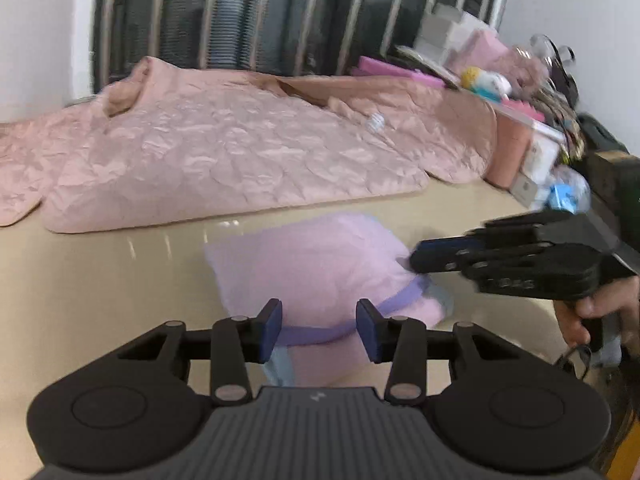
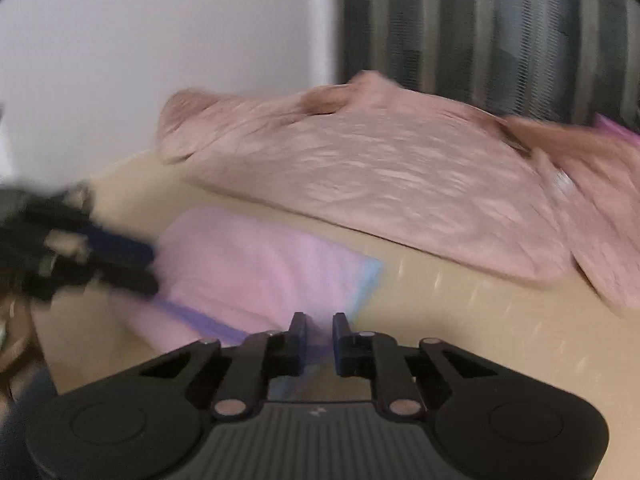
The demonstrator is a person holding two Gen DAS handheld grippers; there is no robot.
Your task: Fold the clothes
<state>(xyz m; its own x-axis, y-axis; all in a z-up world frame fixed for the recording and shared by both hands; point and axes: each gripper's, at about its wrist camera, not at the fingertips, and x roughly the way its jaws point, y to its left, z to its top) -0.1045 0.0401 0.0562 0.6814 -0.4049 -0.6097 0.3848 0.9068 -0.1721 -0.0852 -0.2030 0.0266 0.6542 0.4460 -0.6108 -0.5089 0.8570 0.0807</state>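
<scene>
we hold two grippers over a folded pink garment (image 1: 316,264) on a tan table (image 1: 100,280), with the fold apparently just laid and the step in hand, as we judge it, the let-go and tidy.

nearest in the left wrist view, our left gripper (image 1: 318,330) stands part open, its blue pads either side of the garment's near edge where a purple band (image 1: 316,334) crosses; nothing is pinched, and the pads look clear of the cloth. our right gripper (image 2: 320,338) is open only a crack, and a sliver of pink and purple shows in the gap; we cannot tell for sure whether the pads still press on it. seen from the left, it reaches in at the garment's right edge, a hand (image 1: 596,312) on its handle.

the garment lies mid-table, roughly square, a pale blue layer (image 2: 370,280) peeping out at its right corner. well beyond it, at the far side, a quilted pink blanket (image 1: 224,152) is heaped, with boxes and clutter (image 1: 532,92) far right.

to finish well, we would open both jaws fully before drawing back, lift straight off rather than drag, and keep the band edge square. the risk is a snagged pad pulling the top layer askew; motion blur in the right view hides fine detail.
</scene>
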